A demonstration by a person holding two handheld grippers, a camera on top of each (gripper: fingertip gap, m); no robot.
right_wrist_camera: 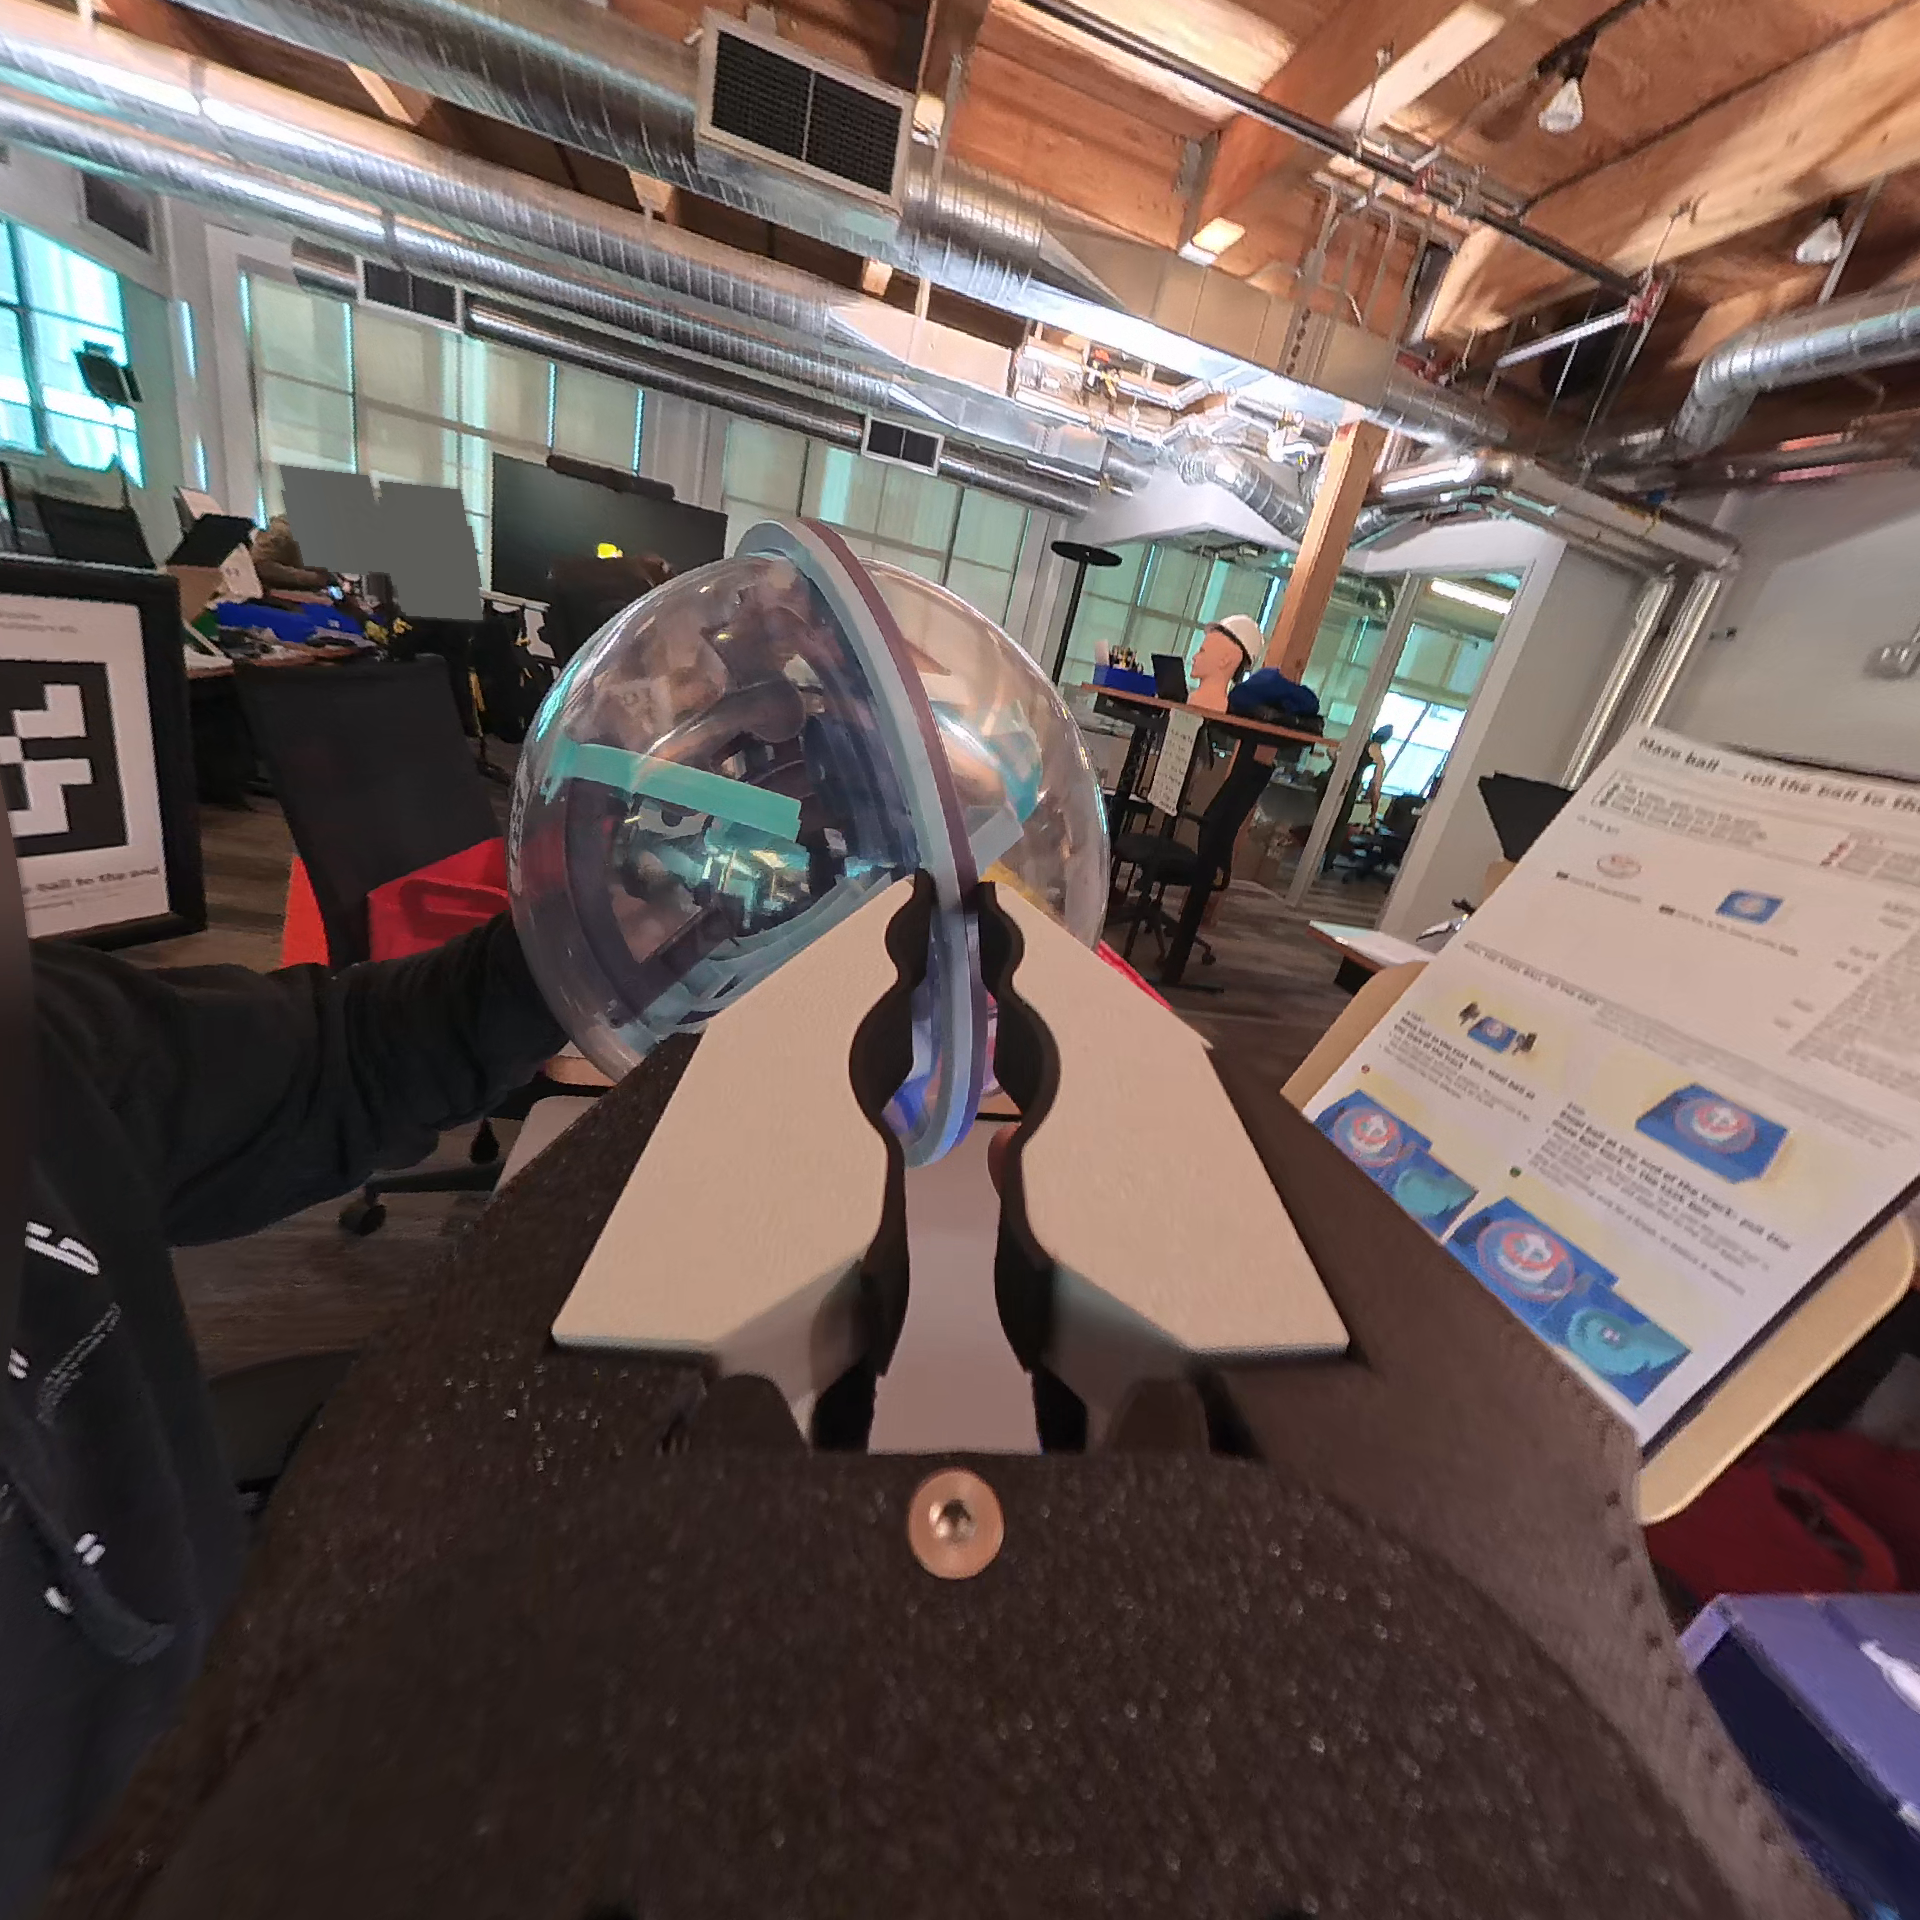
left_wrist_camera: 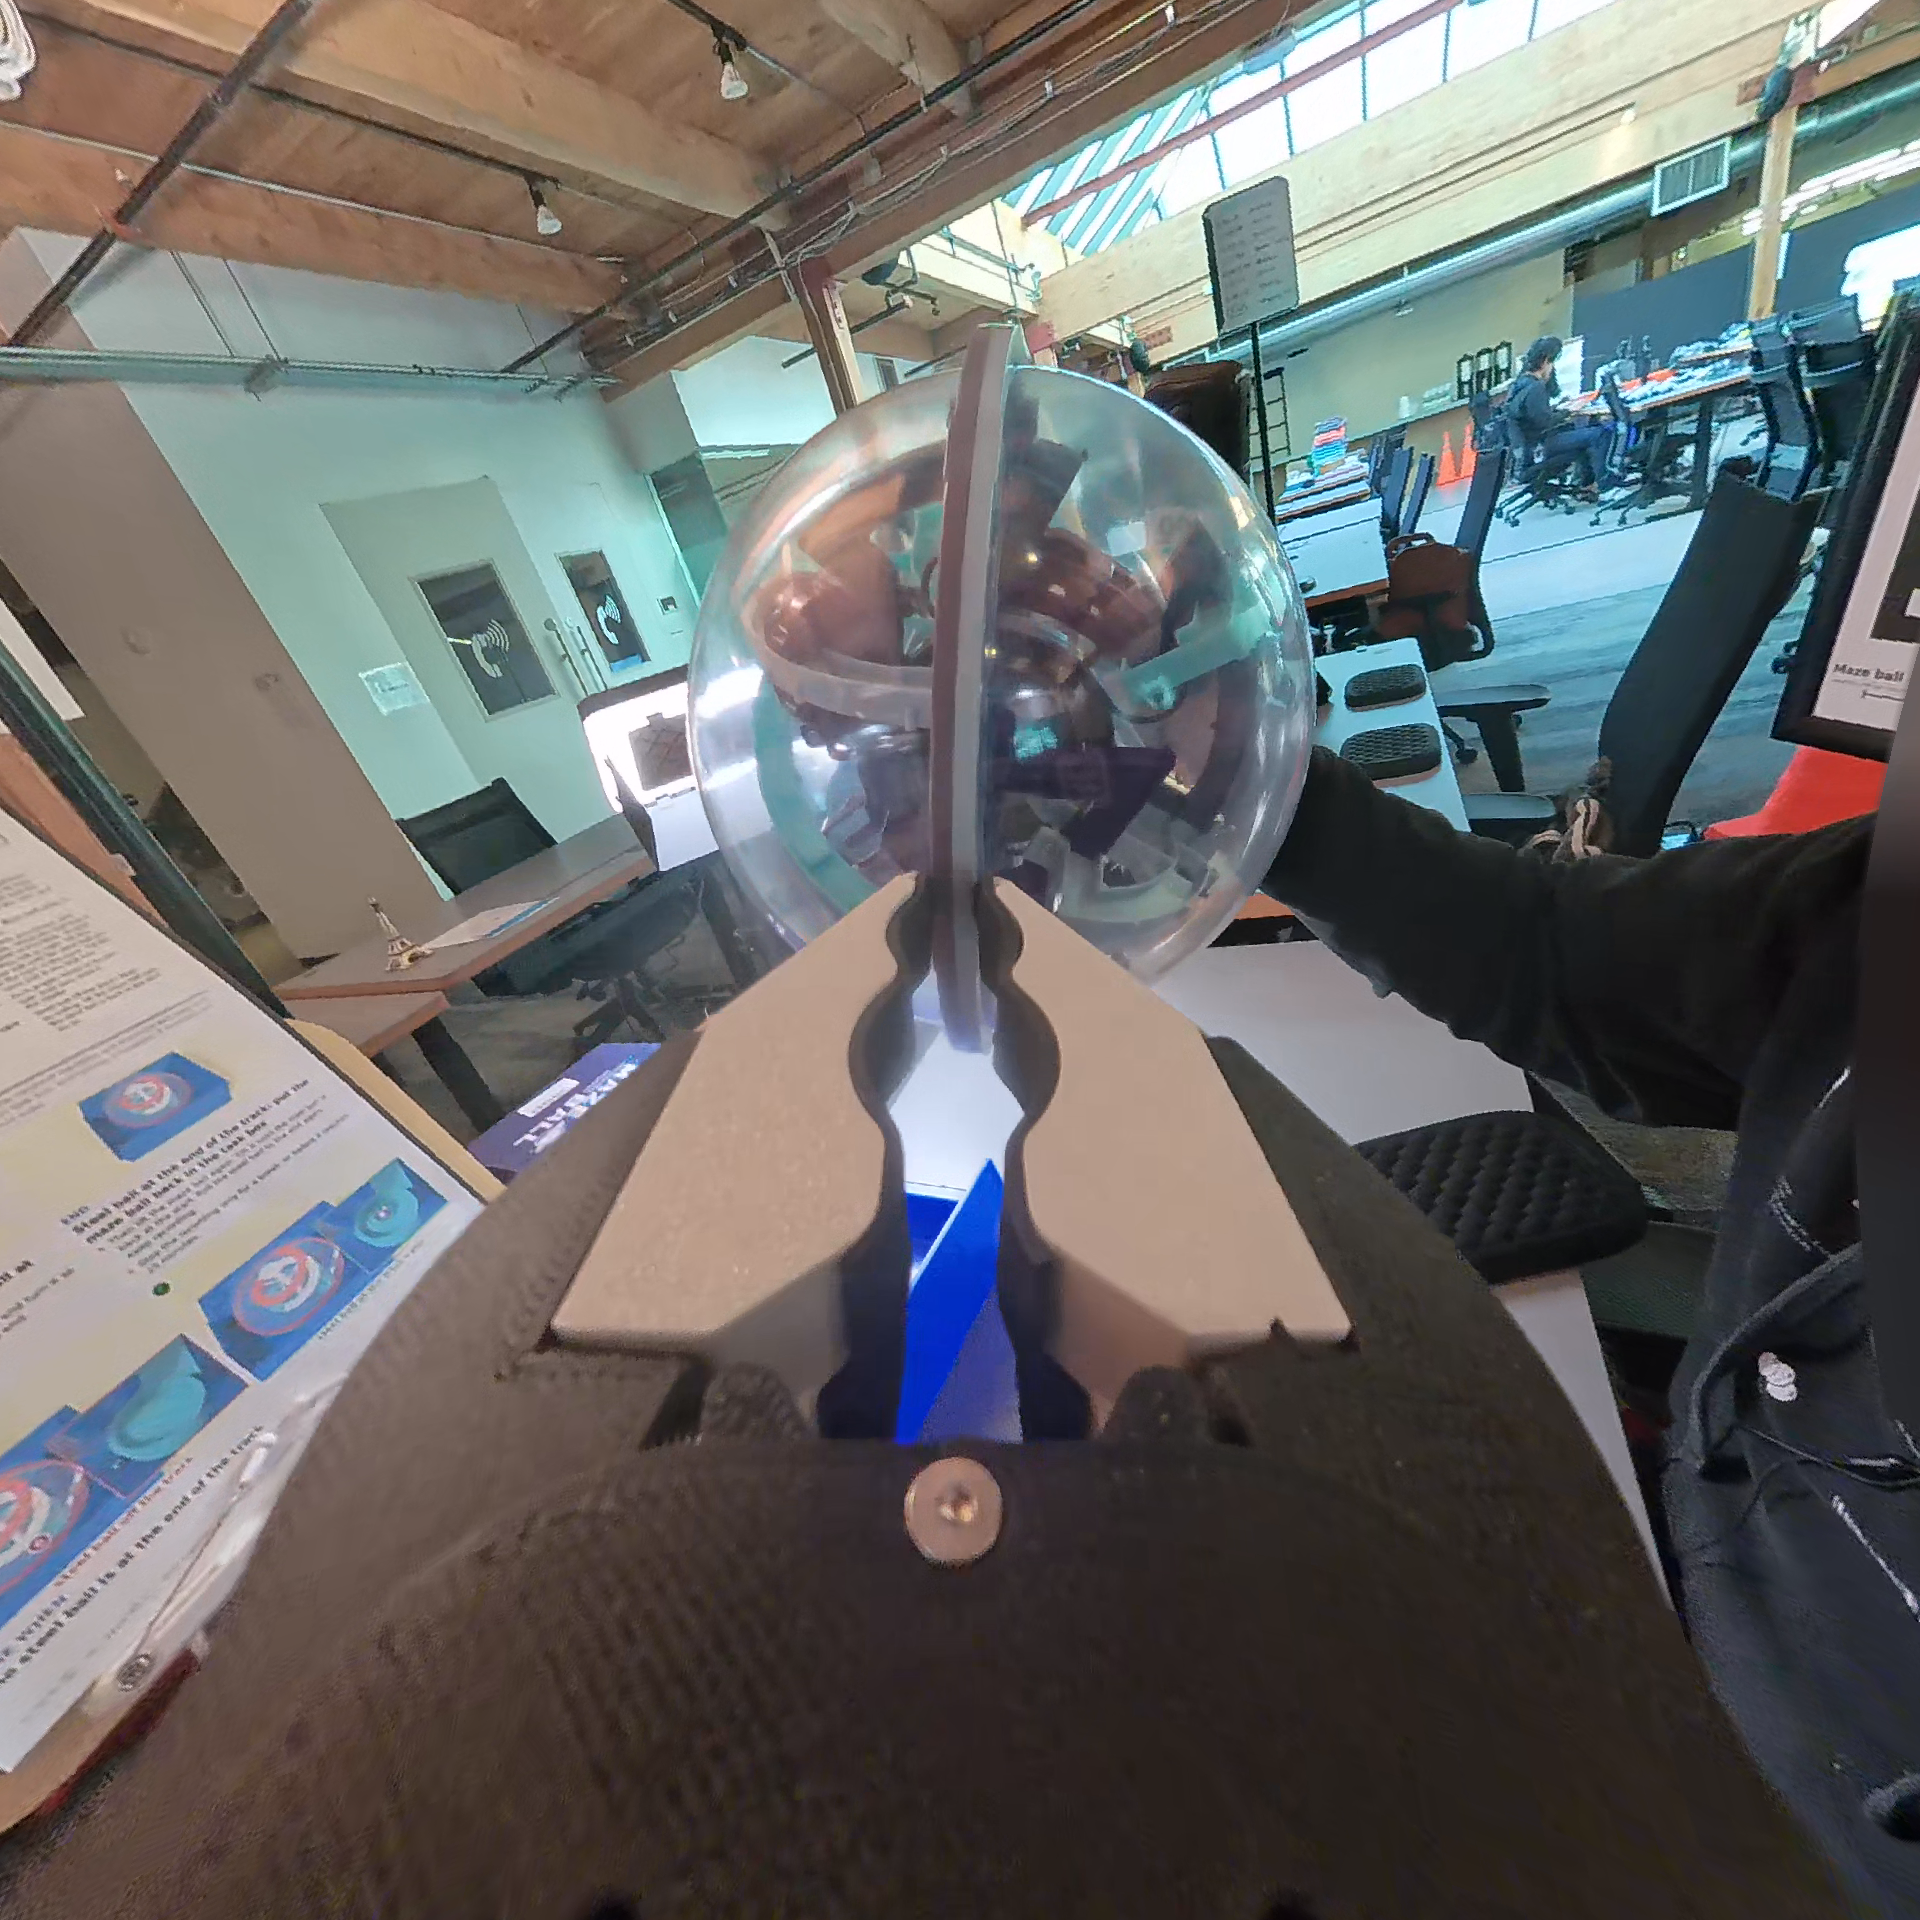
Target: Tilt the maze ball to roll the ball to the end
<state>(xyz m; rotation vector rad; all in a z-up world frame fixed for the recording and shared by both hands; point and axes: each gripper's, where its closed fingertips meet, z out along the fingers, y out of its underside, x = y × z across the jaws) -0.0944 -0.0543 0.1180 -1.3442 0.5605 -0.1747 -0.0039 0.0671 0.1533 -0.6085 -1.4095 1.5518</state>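
Left wrist view: your left gripper (left_wrist_camera: 954, 914) is nearly closed, tips pinching the flat ring (left_wrist_camera: 961, 665) around the clear maze ball (left_wrist_camera: 1091, 665), held up off the white table (left_wrist_camera: 1351, 1049); a blue box (left_wrist_camera: 956, 1309) sits below, an instruction sheet (left_wrist_camera: 156, 1195) on the left. Right wrist view: your right gripper (right_wrist_camera: 951, 914) is likewise nearly closed on the ring (right_wrist_camera: 904, 748) of the maze ball (right_wrist_camera: 707, 810), lifted; a dark sleeve (right_wrist_camera: 260, 1070) at left, the instruction sheet (right_wrist_camera: 1621, 1039) at right.

Left tool (left_wrist_camera: 954, 904) and right tool (right_wrist_camera: 951, 904) clamped, raised.
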